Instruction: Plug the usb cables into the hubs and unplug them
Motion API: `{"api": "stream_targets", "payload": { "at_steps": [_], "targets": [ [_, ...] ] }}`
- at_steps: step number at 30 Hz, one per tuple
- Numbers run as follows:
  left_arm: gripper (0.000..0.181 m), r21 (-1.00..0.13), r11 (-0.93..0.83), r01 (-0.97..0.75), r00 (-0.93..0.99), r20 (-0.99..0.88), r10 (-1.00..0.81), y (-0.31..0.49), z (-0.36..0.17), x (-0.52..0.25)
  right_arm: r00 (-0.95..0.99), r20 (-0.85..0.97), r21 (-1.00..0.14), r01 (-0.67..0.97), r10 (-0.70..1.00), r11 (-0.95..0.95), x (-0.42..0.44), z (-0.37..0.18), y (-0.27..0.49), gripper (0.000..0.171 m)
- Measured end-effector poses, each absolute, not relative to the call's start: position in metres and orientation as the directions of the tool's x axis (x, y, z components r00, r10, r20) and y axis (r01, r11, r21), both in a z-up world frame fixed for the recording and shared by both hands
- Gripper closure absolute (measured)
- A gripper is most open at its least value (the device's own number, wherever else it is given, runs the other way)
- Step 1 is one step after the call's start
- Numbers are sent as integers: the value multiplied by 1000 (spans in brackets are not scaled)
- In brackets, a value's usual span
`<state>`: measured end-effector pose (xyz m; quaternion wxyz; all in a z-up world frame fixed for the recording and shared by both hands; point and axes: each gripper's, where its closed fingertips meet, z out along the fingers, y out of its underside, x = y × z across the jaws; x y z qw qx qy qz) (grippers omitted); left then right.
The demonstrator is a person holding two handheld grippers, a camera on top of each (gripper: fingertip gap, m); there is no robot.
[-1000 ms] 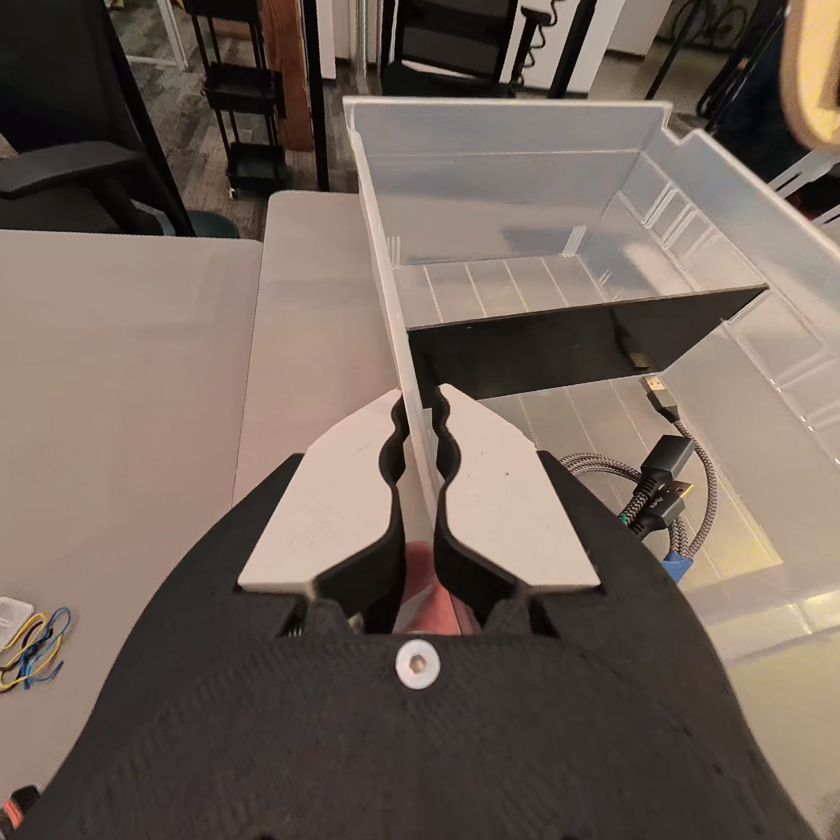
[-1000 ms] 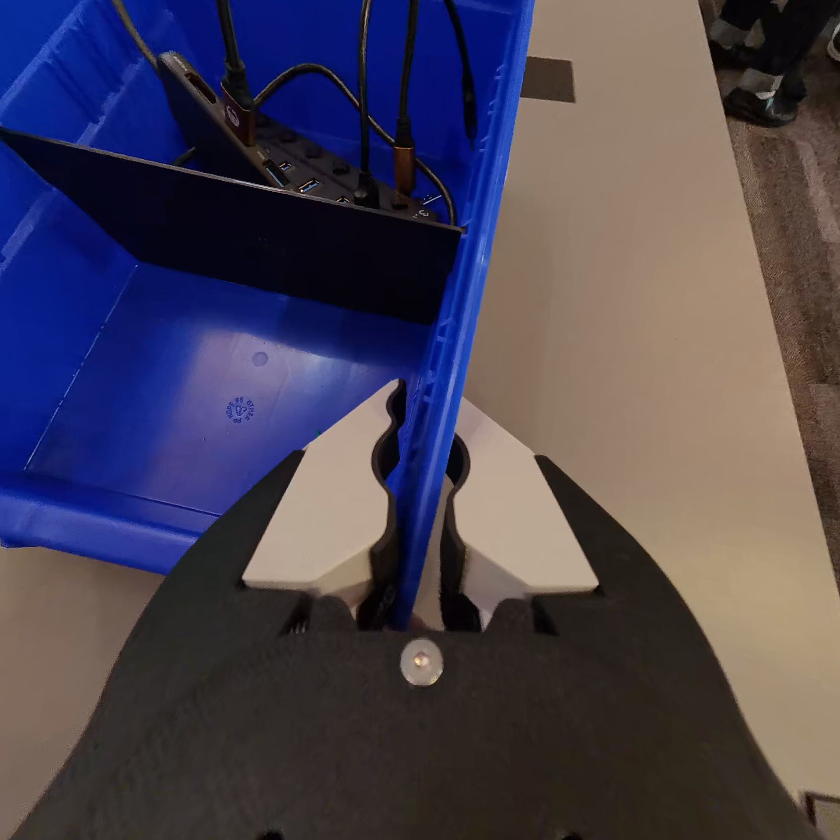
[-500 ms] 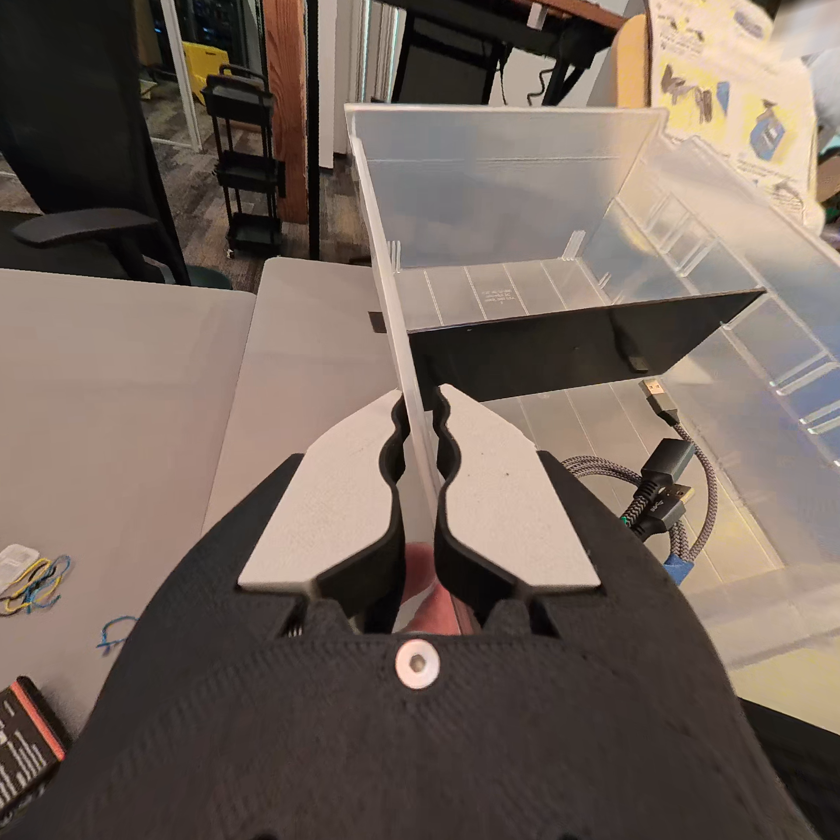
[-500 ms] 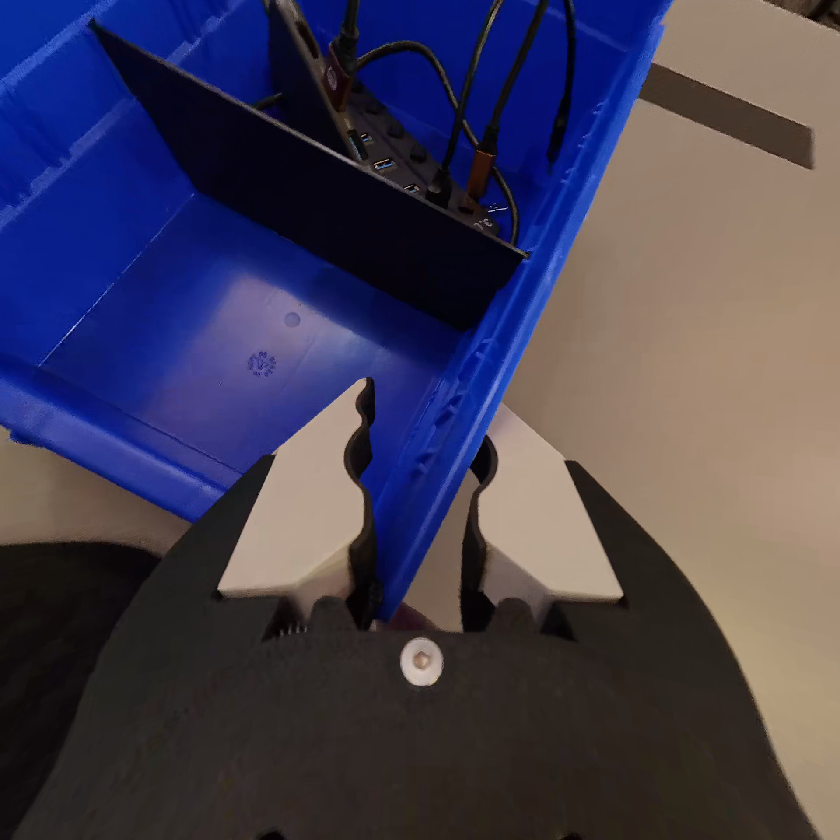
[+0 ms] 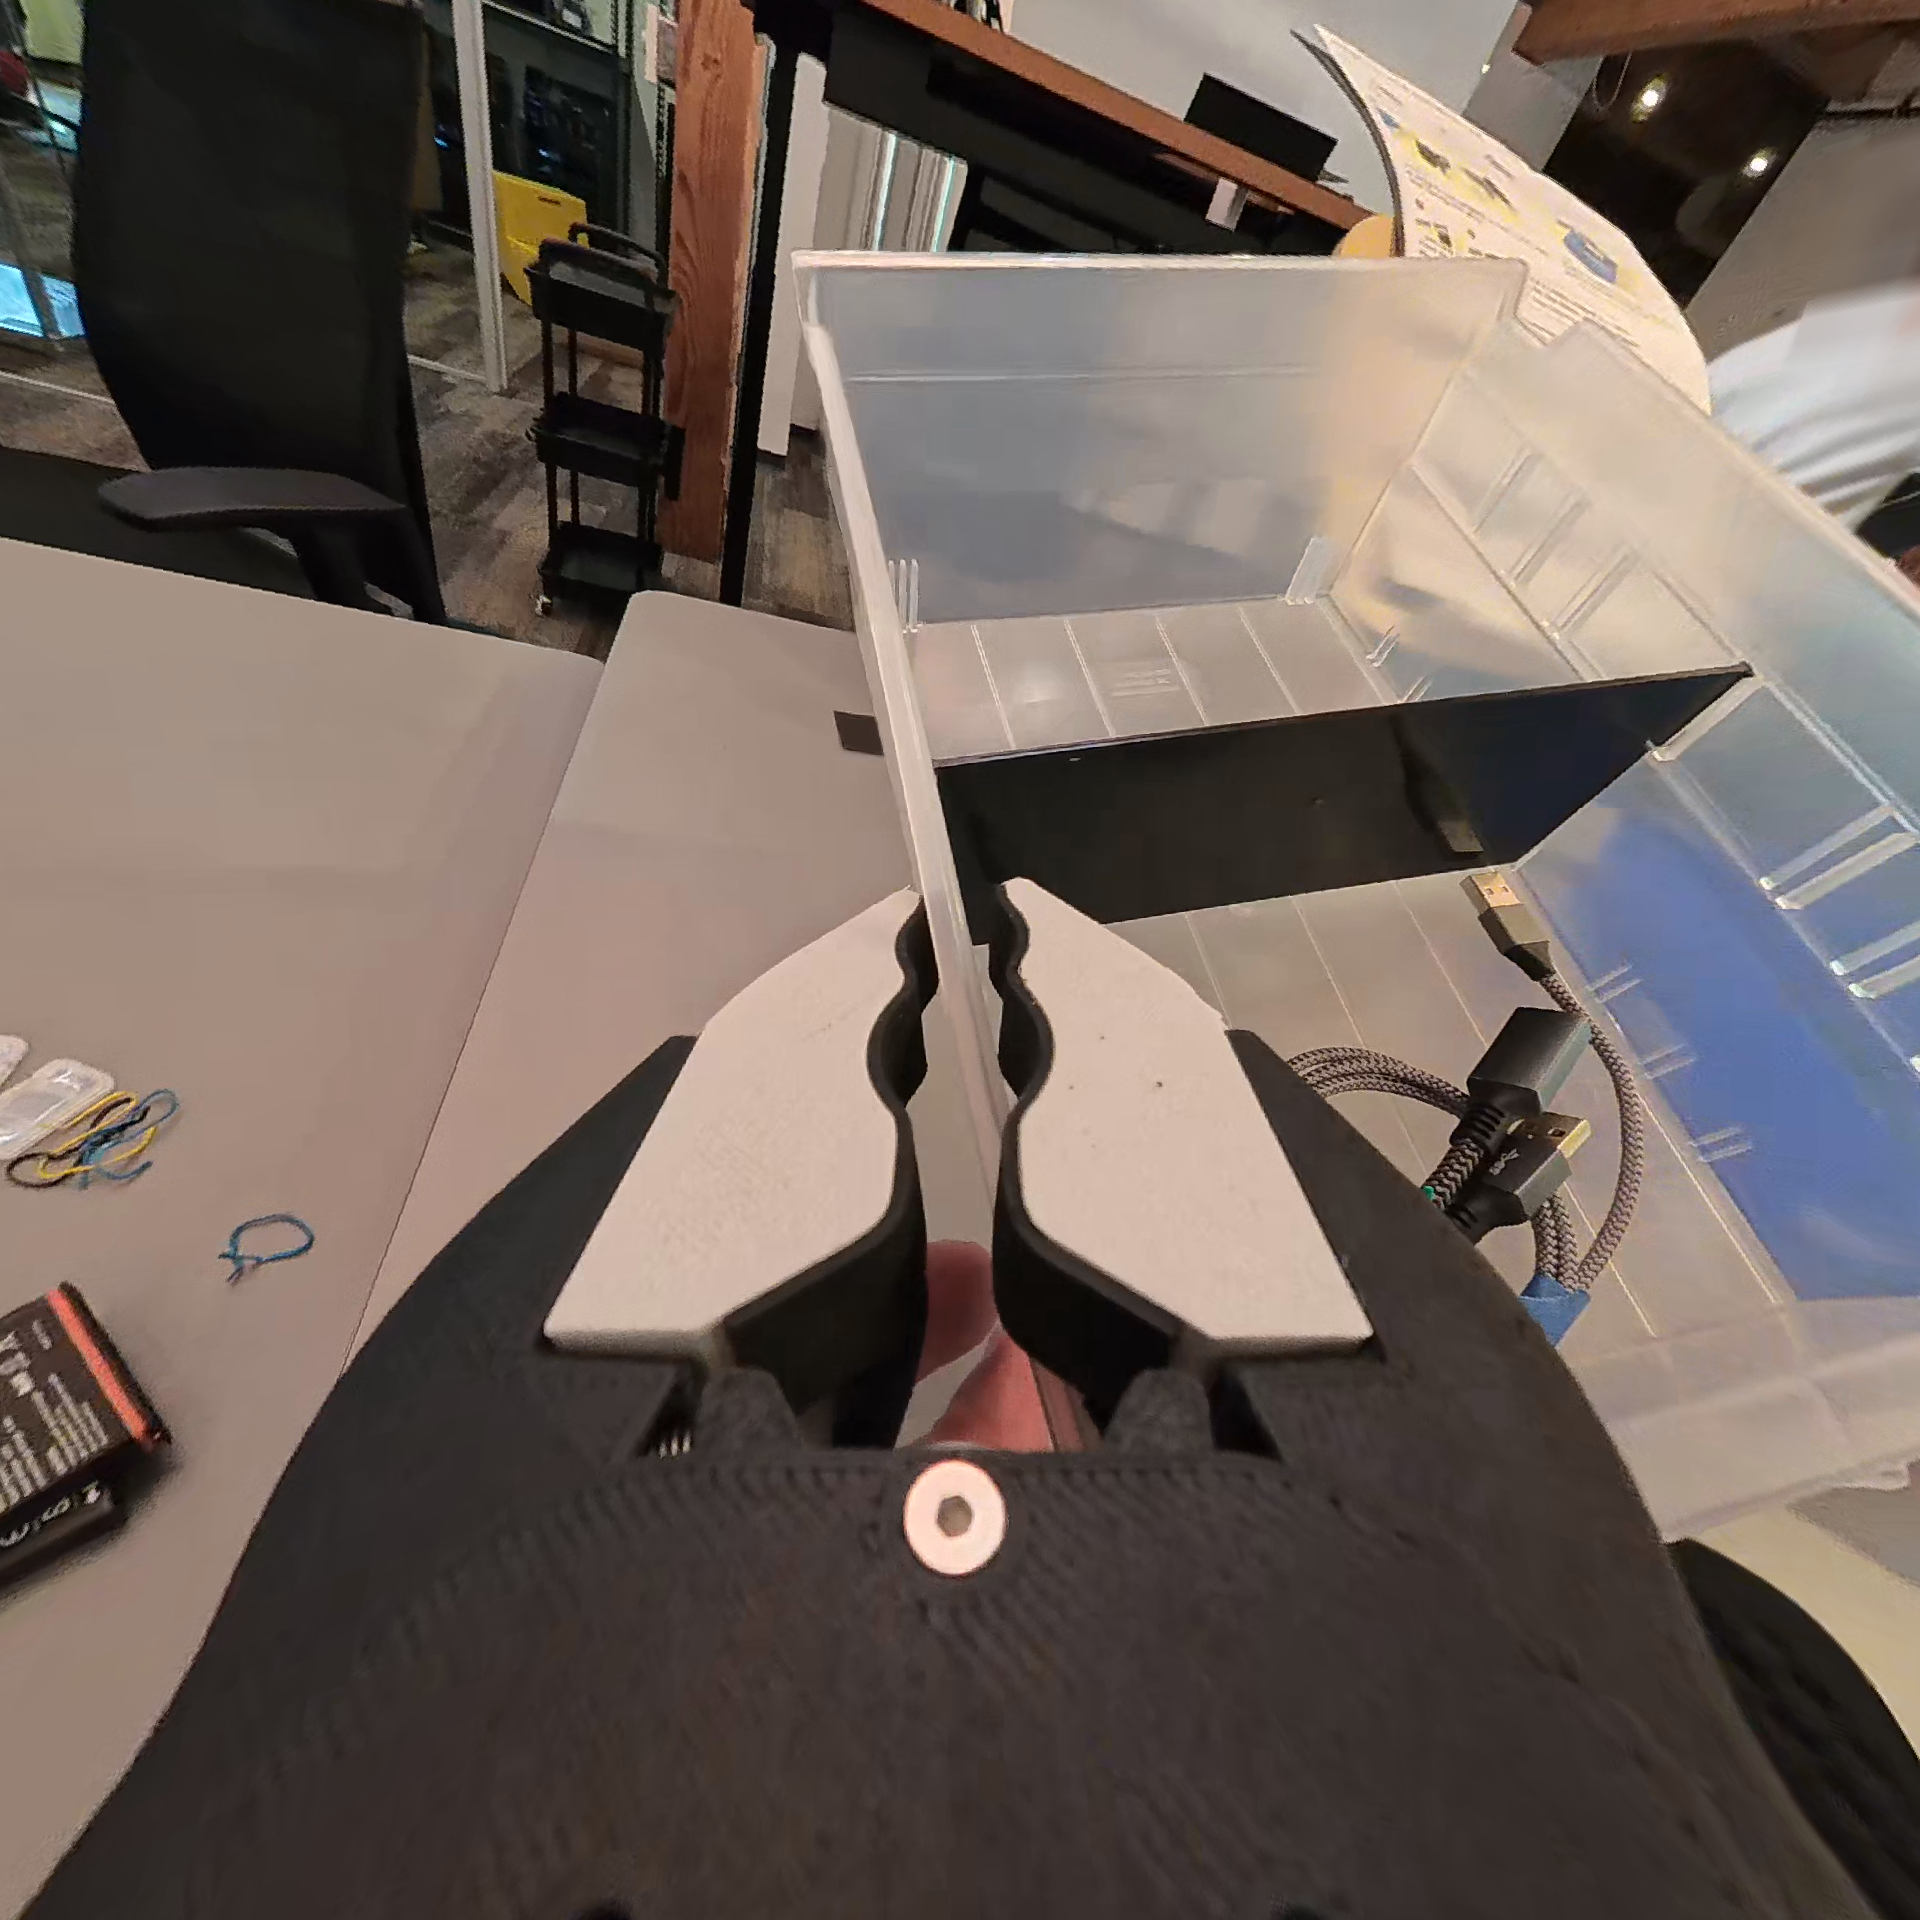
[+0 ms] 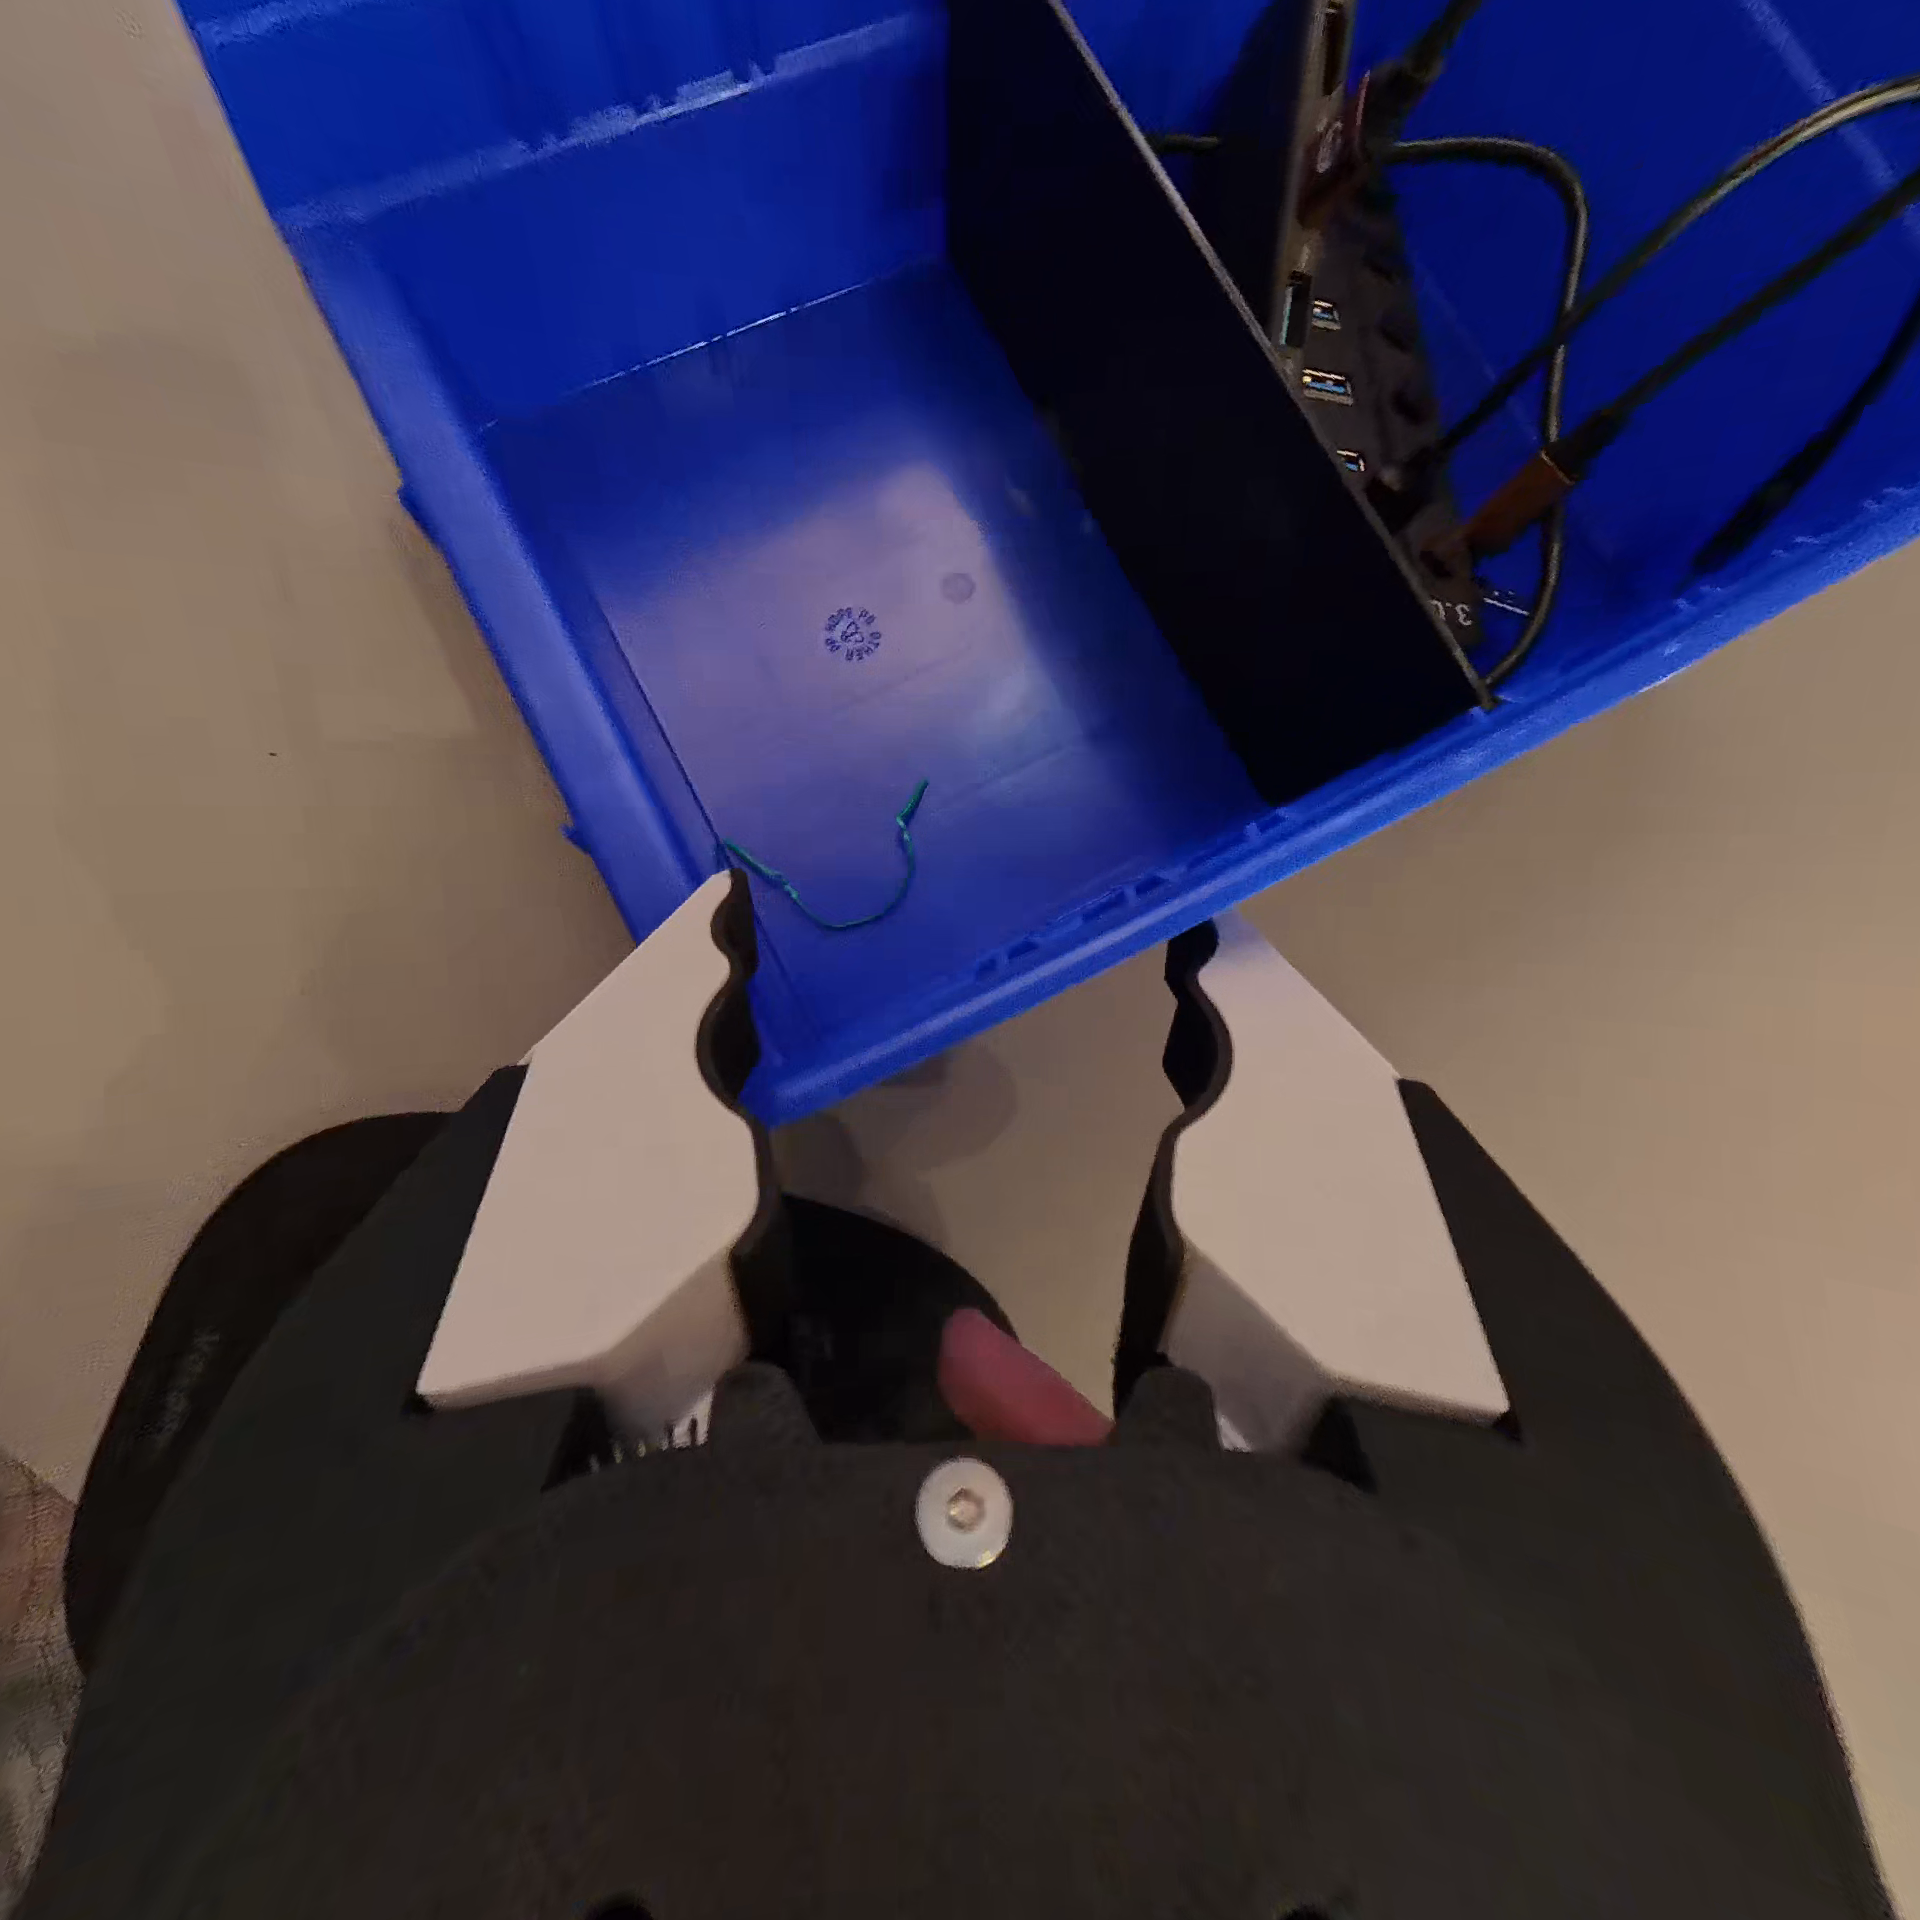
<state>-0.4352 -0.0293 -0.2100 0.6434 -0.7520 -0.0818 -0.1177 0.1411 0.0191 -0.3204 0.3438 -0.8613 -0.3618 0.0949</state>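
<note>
In the left wrist view my left gripper is shut on the left wall of a clear plastic bin. A black divider crosses the bin. Braided grey USB cables lie in its near compartment. In the right wrist view my right gripper is open, its fingers either side of the near corner of a blue bin. Behind a black divider in the blue bin, a black USB hub leans with several black cables plugged in.
A loose green wire tie lies in the blue bin's near compartment. On the grey table left of the clear bin lie coloured ties, a blue tie and a black packet. A black chair and a cart stand beyond. Left tips to right tips: about 60 cm.
My right gripper has opened and let go of the blue bin's wall, and the bin now sits turned in its view. My left gripper has kept its hold on the clear bin and tilted it up.
</note>
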Motion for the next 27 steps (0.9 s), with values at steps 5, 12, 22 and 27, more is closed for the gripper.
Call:
{"api": "stream_targets", "payload": {
  "at_steps": [5,12,22,27],
  "targets": [
    [173,-947,-137,291,955,295,-12,-44,-214,-437,718,110,-671,563,687,-482,121,-320,17,104],
    [173,-945,-94,314,948,317,-11,-60,-218,-436,716,131,-688,563,685,-457,93,-319,15,115],
    [173,-939,-73,337,941,338,-7,-74,-221,-435,685,115,-721,555,719,-414,22,-319,8,115],
    [173,-935,-51,351,936,351,3,-80,-218,-442,647,93,-742,552,757,-380,-29,-319,6,109]
  ]
}}
